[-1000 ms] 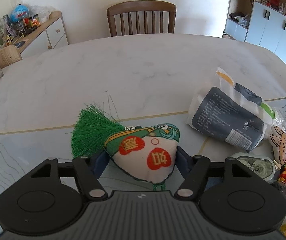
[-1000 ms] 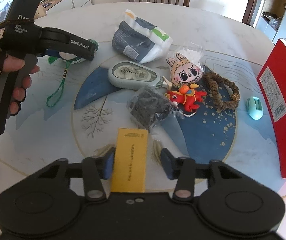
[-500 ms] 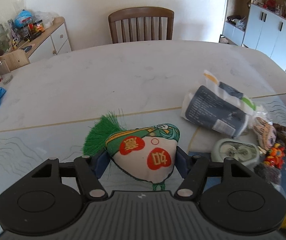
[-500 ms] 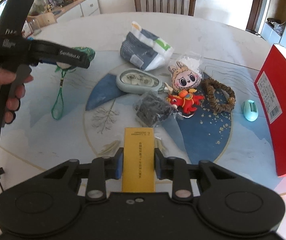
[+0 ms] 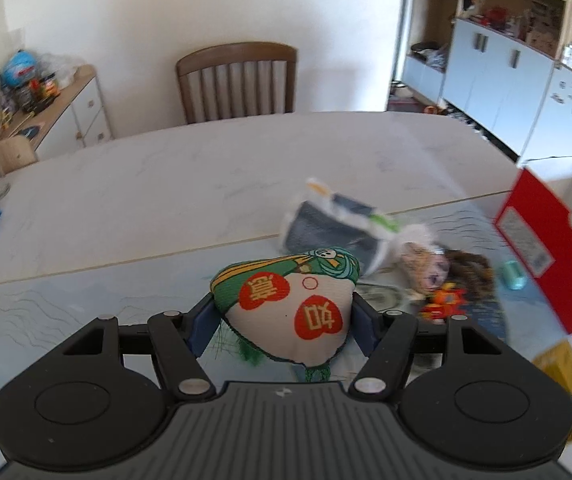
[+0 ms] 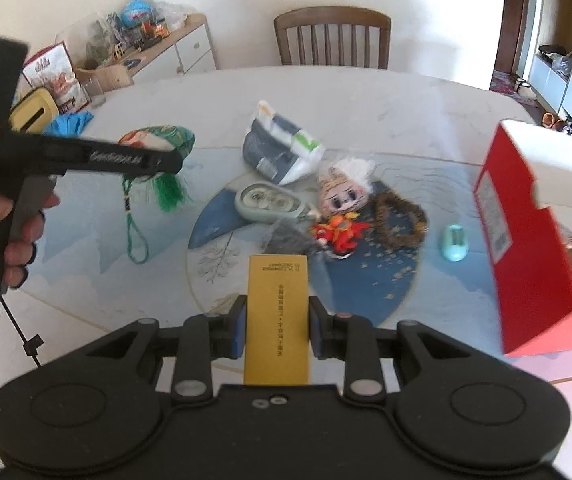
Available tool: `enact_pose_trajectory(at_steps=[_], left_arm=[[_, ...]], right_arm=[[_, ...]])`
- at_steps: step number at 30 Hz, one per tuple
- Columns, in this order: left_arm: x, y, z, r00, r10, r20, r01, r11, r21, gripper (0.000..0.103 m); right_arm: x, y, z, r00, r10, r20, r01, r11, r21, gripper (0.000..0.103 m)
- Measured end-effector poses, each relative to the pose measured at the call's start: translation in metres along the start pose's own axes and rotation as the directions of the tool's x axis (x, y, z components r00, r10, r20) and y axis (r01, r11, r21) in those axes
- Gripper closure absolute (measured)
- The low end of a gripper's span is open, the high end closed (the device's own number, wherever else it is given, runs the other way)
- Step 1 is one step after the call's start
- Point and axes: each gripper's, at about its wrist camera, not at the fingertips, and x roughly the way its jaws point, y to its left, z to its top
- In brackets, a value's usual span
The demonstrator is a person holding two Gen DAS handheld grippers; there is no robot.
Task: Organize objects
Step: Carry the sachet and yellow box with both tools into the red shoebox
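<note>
My left gripper (image 5: 283,320) is shut on a green and white fabric sachet (image 5: 286,312) with red heart patches, held above the table. Its green tassel (image 6: 167,192) and cord (image 6: 131,224) hang below it in the right wrist view. My right gripper (image 6: 277,326) is shut on a flat yellow box (image 6: 277,316), lifted off the table. A red box (image 6: 526,248) with a white inside stands open at the right. In the right wrist view the left gripper (image 6: 173,158) is at the left, in a person's hand (image 6: 13,220).
On the mat lie a grey-white pouch (image 6: 281,148), a grey-green case (image 6: 267,202), a plush doll (image 6: 344,192), a red toy (image 6: 340,234), a dark packet (image 6: 288,240), a brown scrunchie (image 6: 400,218) and a teal clip (image 6: 454,242). A chair (image 5: 239,80) stands behind the table.
Both grippers have risen with their loads. The right gripper's jaws closed onto the yellow box and lifted it. The sachet's tassel has come off the table and now hangs.
</note>
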Motion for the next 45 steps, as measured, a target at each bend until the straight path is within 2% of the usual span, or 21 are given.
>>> enact_pose_trajectory(at_steps=[8,20,34,45], left_arm=[[-0.028,-0.047,0.020,0.997,-0.079,-0.002,0.079,0.997,0.021,0.036],[-0.035,-0.156,0.050,0.987,-0.163,0.006,0.161,0.978,0.131,0.036],[-0.018,-0.281,0.087,0.974,-0.224,0.015,0.215,0.949,0.230,0.036],[0.023,-0.355,0.093,0.977,-0.213,-0.027,0.212,0.939,0.271,0.036]], right_arm=[[-0.041,-0.053,0.012,0.999,-0.012,0.041,0.010,0.999,0.042,0.075],[-0.071,-0.141,0.019,0.997,-0.056,0.061,0.051,0.996,0.079,0.075],[-0.094,-0.258,0.034,0.987,-0.137,0.090,0.125,0.984,0.126,0.075],[-0.069,-0.326,0.046,0.982,-0.174,0.068,0.161,0.973,0.163,0.075]])
